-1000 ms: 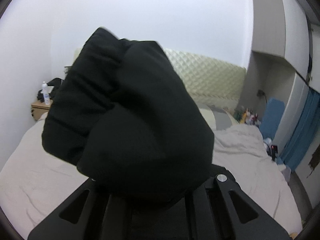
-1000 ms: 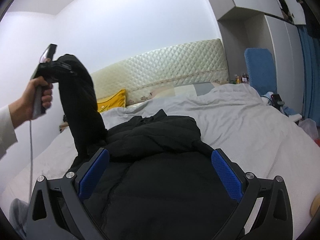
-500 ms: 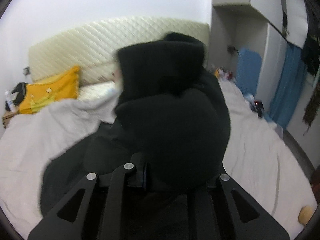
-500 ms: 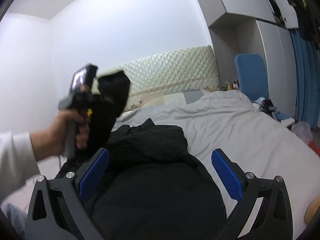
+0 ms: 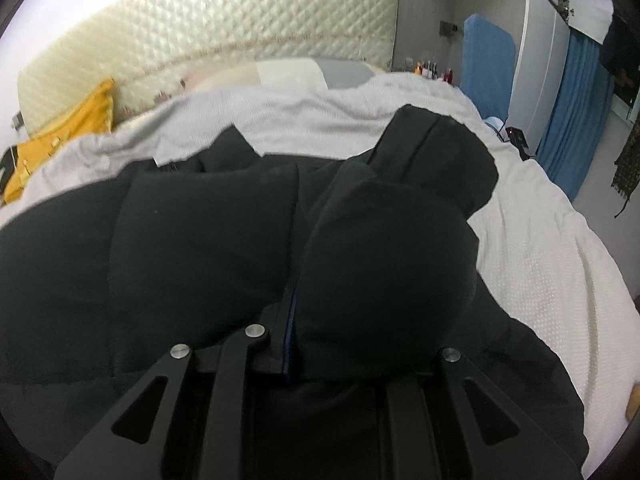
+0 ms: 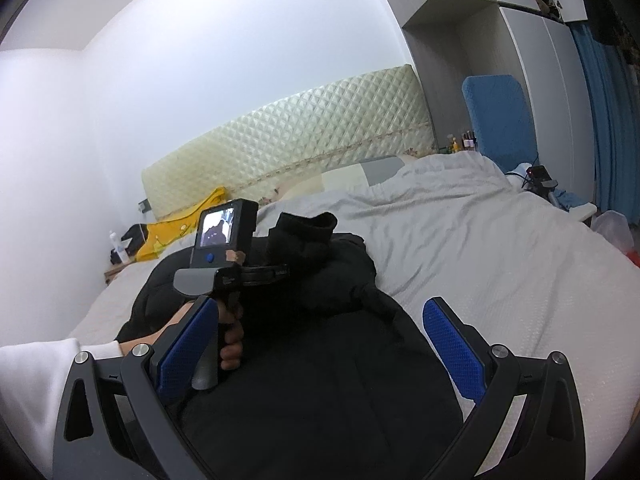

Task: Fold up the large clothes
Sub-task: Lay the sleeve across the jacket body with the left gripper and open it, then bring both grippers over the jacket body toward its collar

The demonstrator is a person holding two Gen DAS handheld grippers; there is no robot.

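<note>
I count one black padded jacket (image 6: 320, 380) on one bed (image 6: 500, 248). I count two handheld grippers: the left gripper (image 6: 276, 270) and the right gripper (image 6: 320, 344). The right unit carries two blue finger pads (image 6: 452, 344). I count one hand (image 6: 232, 336) visible, on the left unit's grip. One small screen (image 6: 218, 227) sits on that unit. One quilted headboard (image 6: 304, 136), one yellow pillow (image 5: 64, 136) and one blue chair back (image 6: 498, 120) are present. Small bottles (image 6: 464, 142) beside the headboard are too small for me to count.

Wide bed with pale grey textured cover (image 6: 500, 248); black puffy padded jacket (image 6: 320, 380) spread near foot edge, yellow cushion (image 5: 60, 136) at head-left corner.
</note>
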